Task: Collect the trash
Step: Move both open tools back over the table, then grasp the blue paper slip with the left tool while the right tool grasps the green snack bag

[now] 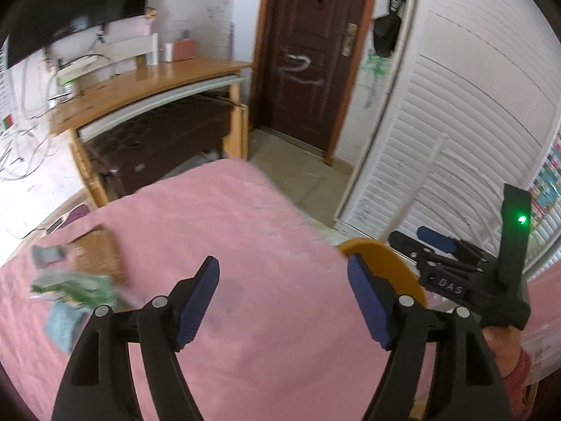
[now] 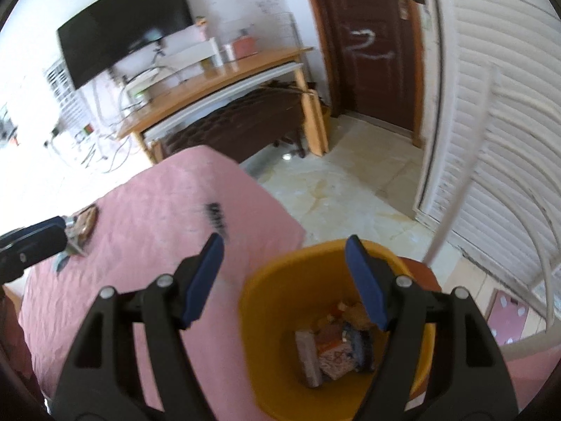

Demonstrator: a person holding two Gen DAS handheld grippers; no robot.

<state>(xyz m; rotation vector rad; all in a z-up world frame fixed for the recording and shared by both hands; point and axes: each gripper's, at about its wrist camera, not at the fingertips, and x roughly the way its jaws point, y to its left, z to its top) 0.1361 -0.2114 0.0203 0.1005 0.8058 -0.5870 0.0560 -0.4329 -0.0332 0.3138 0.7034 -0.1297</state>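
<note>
Over the pink bed cover [image 1: 245, 231], both claws stand spread with nothing between the pads.

I note my left gripper [image 1: 284, 301] empty above bare cover; crumpled green and blue trash [image 1: 75, 289] lies to its left. My right gripper [image 2: 284, 280] hangs empty above the yellow bin [image 2: 266, 315], with discarded packets [image 2: 333, 354] in its bottom, below the right pad.

pink bed [image 1: 224, 231] carries crumpled wrappers [image 1: 75, 286].
</note>
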